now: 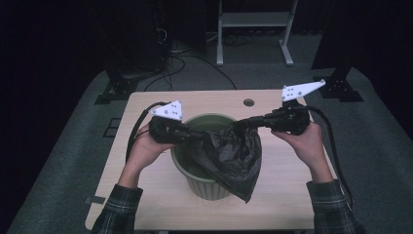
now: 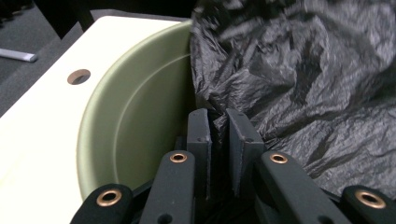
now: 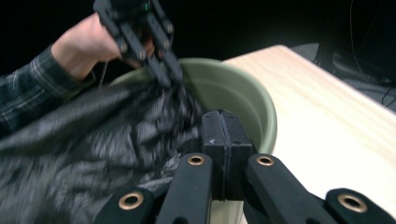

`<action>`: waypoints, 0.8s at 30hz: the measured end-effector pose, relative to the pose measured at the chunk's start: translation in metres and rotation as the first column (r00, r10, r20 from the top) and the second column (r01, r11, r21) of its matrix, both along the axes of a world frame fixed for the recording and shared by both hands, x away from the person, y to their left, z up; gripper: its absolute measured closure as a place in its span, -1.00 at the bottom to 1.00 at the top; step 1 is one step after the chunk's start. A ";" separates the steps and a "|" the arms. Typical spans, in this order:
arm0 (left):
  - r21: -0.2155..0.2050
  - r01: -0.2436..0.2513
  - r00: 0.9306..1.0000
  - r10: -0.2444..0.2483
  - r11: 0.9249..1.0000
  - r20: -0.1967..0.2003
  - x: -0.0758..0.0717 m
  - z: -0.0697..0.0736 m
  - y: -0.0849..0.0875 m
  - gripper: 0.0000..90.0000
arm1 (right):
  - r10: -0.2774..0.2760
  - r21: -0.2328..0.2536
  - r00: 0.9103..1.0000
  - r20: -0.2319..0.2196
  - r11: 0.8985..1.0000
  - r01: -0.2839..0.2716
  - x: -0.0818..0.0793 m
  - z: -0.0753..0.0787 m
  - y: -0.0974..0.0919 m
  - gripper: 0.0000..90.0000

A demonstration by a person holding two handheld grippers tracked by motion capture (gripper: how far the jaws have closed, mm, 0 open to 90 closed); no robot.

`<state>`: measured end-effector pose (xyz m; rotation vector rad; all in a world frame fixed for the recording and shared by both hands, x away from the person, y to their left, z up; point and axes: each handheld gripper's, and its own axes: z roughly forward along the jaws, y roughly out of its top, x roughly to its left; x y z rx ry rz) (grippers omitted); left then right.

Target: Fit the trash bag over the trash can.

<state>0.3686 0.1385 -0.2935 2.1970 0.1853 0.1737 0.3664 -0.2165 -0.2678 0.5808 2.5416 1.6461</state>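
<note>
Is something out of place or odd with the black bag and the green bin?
Yes. The black plastic bag is not inside the green bin: it hangs crumpled across the opening, and its lower tip drapes over the front rim. The left hand-held gripper and right hand-held gripper each pinch an edge of it above the bin.

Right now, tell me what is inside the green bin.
The green bin shows bare inner wall at its far side. The black plastic bag, pinched by the left claw and right claw, drapes over its mouth, hiding the bottom.

Plaid sleeves (image 1: 119, 204), black tools (image 1: 195, 134)
</note>
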 end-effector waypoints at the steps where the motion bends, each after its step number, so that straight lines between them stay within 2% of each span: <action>1: 0.007 -0.001 1.000 0.001 1.000 0.006 -0.001 -0.001 -0.001 0.78 | 0.004 0.004 1.000 0.008 1.000 -0.004 0.001 0.003 0.004 0.99; 5: 0.026 0.013 1.000 -0.013 1.000 0.016 -0.005 -0.004 -0.006 0.74 | 0.024 0.014 0.999 0.022 1.000 -0.024 0.007 0.014 0.020 0.99; 10: 0.045 0.030 0.999 -0.031 0.999 0.027 -0.008 -0.006 -0.013 0.73 | 0.048 0.018 0.999 0.027 0.999 -0.048 0.015 0.020 0.043 0.99; 14: 0.051 0.044 0.999 -0.046 0.998 0.026 -0.011 -0.010 -0.019 0.70 | 0.061 0.034 0.998 0.034 0.997 -0.062 0.021 0.022 0.059 0.99; 16: 0.073 0.053 0.998 -0.056 0.996 0.035 -0.013 -0.012 -0.023 0.68 | 0.068 0.047 0.997 0.031 0.996 -0.070 0.025 0.022 0.068 0.99; 18: 0.076 0.057 0.997 -0.060 0.995 0.037 -0.015 -0.013 -0.024 0.63 | 0.070 0.038 0.997 0.025 0.997 -0.071 0.028 0.021 0.076 0.99; 20: 0.068 0.050 0.997 -0.054 0.996 0.052 -0.018 -0.011 -0.023 0.54 | 0.072 0.035 0.997 0.027 0.997 -0.073 0.029 0.020 0.081 0.99; 24: 0.021 0.019 0.997 -0.020 1.000 0.078 -0.022 -0.003 -0.013 0.29 | 0.067 0.033 0.998 0.023 0.997 -0.067 0.032 0.017 0.086 0.99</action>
